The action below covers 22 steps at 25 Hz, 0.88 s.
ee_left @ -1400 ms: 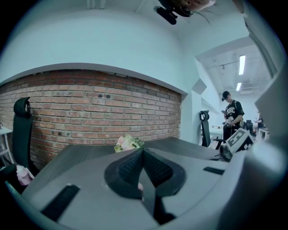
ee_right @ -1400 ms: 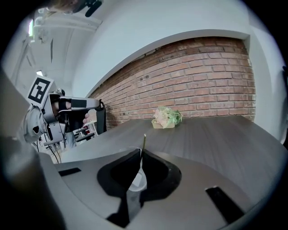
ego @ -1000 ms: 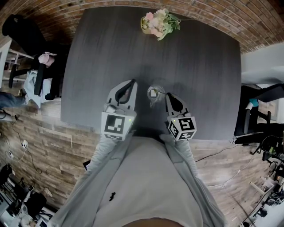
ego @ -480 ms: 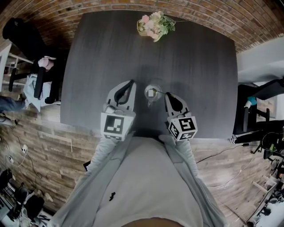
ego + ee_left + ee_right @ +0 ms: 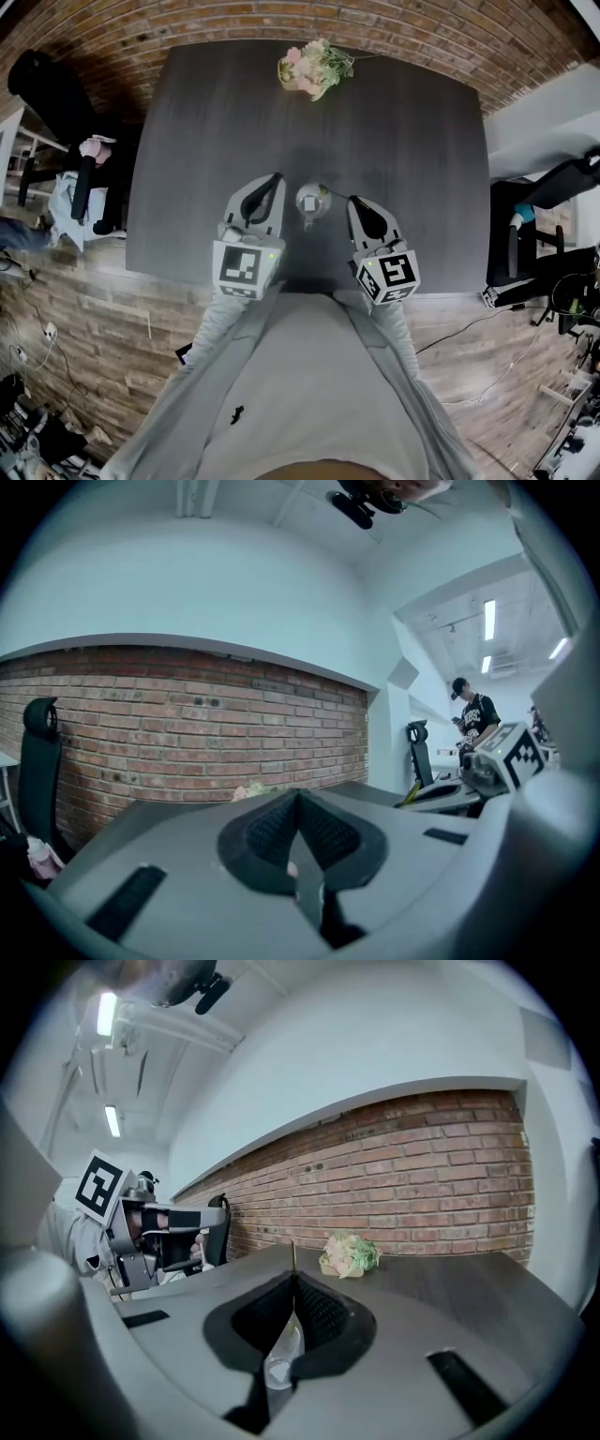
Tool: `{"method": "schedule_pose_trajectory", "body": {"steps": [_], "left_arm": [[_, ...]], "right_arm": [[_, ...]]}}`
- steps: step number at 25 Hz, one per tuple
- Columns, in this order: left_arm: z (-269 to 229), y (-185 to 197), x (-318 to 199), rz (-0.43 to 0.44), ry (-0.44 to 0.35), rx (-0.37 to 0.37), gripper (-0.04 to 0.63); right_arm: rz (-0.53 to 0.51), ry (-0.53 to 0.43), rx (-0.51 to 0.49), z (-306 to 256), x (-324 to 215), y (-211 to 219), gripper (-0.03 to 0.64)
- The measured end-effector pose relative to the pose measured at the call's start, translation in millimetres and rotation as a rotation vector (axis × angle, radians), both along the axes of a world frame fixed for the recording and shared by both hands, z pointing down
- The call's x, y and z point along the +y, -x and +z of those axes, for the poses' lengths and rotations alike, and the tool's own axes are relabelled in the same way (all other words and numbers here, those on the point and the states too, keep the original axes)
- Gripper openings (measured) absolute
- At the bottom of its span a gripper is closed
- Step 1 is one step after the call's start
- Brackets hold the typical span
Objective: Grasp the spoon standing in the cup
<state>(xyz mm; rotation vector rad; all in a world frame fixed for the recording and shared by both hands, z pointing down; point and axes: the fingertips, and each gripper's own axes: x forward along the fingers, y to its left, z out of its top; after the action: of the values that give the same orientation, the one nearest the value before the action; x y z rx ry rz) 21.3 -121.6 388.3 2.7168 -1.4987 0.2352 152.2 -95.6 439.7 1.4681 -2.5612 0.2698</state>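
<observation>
Since one second ago, my right hand-held gripper (image 5: 353, 201) stays clamped on the thin metal spoon (image 5: 293, 1258) beside the clear glass cup (image 5: 310, 201). My left hand-held gripper (image 5: 277, 178) stays closed.

The head view looks steeply down over the person's grey-sleeved torso onto the dark grey wood-grain tabletop (image 5: 412, 141). The left gripper (image 5: 277, 176) and right gripper (image 5: 353, 200) sit nearest that camera. Each gripper view rides close behind its own jaws and faces almost level along them toward the red brick wall (image 5: 187, 724). Each also catches the other gripper off to one side of its jaws. All 3 views share wall and tabletop. The pink-and-green flower bunch (image 5: 350, 1253), far beyond the right jaws, and the thin golden spoon (image 5: 292, 1252) at those jaws' tip both show in 2 views: head and right gripper.
</observation>
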Motion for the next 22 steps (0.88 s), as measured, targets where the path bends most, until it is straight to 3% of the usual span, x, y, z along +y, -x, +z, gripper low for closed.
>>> {"method": "schedule_pose_trajectory", "body": {"steps": [14,22], "left_arm": [[-25.2,8.1,-8.1,-0.025,-0.053,0.018,0.018],[-24.1,18.2,-12.6,-0.036,-0.051,0.011,0.018]], "right_arm": [[0.001,-0.222,0.067,-79.1,-13.8,-1.5,0.021],[0.066,-0.269,-0.028,-101.4,-15.1,-17.5,0.020]]}}
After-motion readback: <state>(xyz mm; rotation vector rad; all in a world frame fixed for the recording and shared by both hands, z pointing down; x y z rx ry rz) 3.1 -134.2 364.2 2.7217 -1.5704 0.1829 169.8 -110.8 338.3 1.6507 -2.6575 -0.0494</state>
